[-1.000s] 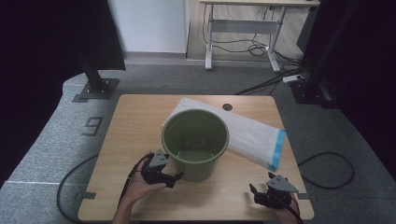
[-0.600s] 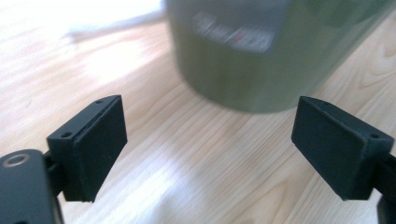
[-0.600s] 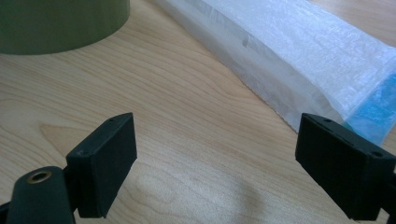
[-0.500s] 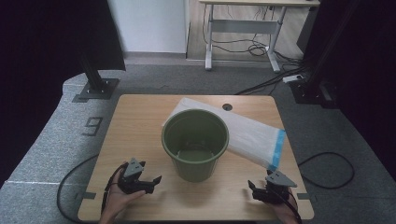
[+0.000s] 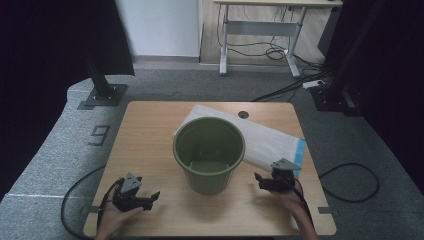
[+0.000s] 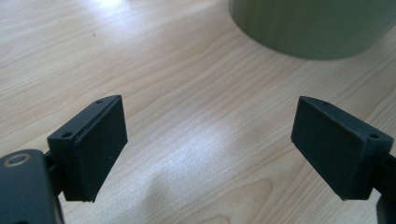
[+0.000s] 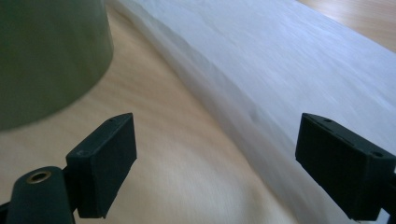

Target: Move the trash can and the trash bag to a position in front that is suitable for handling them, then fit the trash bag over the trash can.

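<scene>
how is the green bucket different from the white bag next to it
The green bucket stands upright and open-topped; the white bag lies flat. The bucket is rigid and round, the bag a thin, wrinkled rectangle with a blue end. The bucket sits mid-table, the bag behind it toward the right. Both rest on the wooden table.

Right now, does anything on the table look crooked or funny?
Yes, a little. The white bag lies slanted across the table, and its blue end sticks out past the right edge. The green bucket stands upright in front of it and hides part of the bag. Nothing looks spilled or broken.
</scene>
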`<action>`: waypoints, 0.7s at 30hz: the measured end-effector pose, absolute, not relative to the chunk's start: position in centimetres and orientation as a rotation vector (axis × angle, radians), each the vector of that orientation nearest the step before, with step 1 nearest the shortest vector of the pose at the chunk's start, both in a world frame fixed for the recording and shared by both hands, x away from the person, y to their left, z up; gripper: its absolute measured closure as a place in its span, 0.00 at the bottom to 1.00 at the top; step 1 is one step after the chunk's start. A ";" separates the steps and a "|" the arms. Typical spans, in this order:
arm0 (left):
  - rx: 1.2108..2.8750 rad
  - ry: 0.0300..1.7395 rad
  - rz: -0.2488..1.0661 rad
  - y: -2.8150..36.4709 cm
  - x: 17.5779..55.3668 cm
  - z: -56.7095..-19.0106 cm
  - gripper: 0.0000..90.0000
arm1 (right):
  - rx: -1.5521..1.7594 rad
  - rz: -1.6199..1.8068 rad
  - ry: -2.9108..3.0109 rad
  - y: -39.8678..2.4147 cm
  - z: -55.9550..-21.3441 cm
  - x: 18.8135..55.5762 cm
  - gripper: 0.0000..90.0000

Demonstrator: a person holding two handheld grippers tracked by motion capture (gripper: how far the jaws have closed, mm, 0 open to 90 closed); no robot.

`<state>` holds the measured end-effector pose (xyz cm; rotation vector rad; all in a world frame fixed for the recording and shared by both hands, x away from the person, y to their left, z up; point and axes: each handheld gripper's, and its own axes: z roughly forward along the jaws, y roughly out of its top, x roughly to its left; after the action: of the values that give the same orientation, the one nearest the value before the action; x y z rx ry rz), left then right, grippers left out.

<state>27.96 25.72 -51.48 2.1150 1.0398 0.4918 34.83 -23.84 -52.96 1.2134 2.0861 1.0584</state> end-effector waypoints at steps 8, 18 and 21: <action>2.127 1.061 0.470 25.7 28.5 -52.2 0.11 | 1.166 1.057 2.122 -19.7 -52.7 39.6 0.15; 2.140 1.071 0.462 25.6 28.7 -52.5 0.11 | 1.186 1.038 2.163 -17.8 -53.6 43.5 0.31; 2.128 1.072 0.459 25.9 28.8 -52.4 0.11 | 1.197 0.966 2.207 -17.6 -54.8 44.1 0.38</action>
<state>28.80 25.86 -52.44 2.1284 1.0725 0.4586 44.06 -17.61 -54.82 1.1968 2.2072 0.9656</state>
